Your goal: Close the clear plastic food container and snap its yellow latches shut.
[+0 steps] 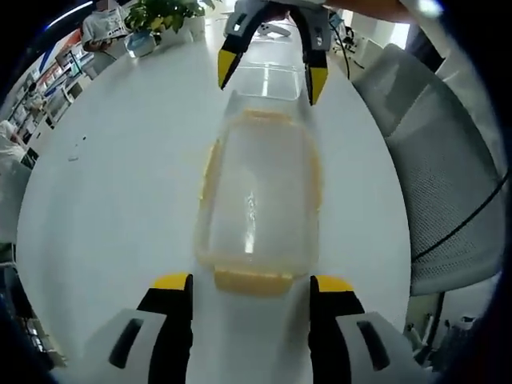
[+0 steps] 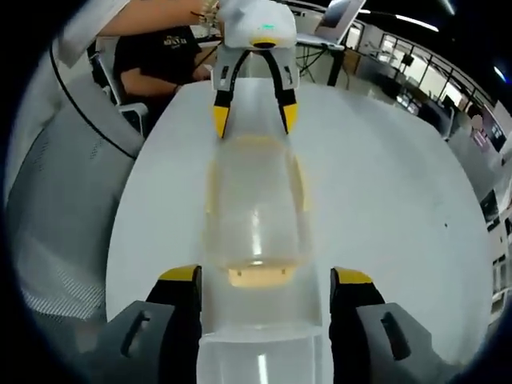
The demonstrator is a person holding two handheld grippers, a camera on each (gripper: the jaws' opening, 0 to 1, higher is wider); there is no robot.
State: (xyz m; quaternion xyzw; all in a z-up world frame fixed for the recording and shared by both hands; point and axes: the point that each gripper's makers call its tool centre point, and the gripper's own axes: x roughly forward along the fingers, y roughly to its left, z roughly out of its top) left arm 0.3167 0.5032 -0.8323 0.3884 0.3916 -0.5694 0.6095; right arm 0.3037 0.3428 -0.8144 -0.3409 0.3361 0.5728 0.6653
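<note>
On the round white counter (image 1: 120,200) the clear rectangular plastic food container (image 1: 260,200) with pale yellow latches (image 1: 252,280) lay lengthwise between the left tool (image 1: 252,292) and the right tool (image 2: 264,284), both jaws spread wide, gripping nothing.

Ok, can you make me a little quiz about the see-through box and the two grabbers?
1. True or false: the left gripper is clamped shut on the clear container.
2. What colour are the container's latches? A red, B yellow, C blue.
3. Fill in: the container lies on a white ____.
Key: 1 false, its jaws stand open. 2 B. 3 table.
</note>
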